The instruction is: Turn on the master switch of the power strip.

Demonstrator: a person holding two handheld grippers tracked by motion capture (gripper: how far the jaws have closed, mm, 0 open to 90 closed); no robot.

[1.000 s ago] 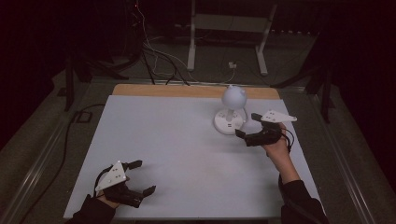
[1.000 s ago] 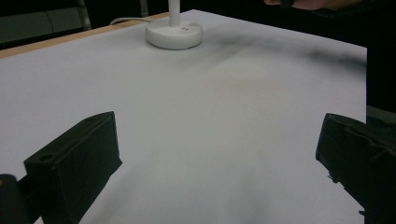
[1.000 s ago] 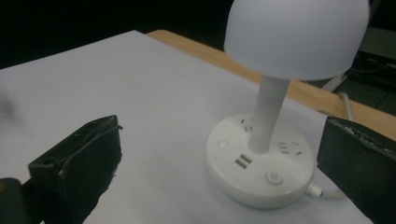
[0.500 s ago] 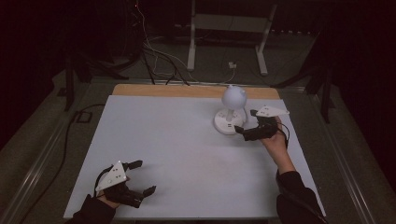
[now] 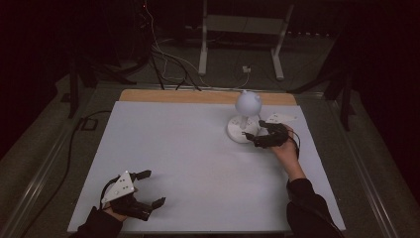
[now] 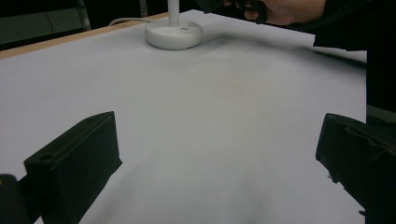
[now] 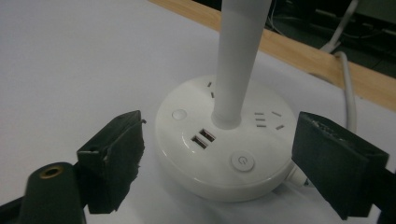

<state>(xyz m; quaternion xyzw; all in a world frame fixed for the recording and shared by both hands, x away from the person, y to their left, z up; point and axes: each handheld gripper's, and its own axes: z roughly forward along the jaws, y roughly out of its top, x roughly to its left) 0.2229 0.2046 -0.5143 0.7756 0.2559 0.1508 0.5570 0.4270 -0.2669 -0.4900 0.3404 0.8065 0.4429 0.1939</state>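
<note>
Right gripper point(image 7: 217, 163), jaws just narrowing but apart, straddles the lamp's point(image 7: 224, 140) smooth round white base without touching.

No words, brands or numbers can be read anywhere. The one sign is a power symbol on the round button point(image 7: 242, 162) of the desk lamp's white base point(image 7: 187, 154) (seen in the right gripper view).

Both grippers black: left gripper point(image 5: 146, 188) has grey three-cornered top plate with dark dots; right gripper point(image 5: 251, 139) blocky scuffed pads, brass-ringed hole; dark sleeves
</note>
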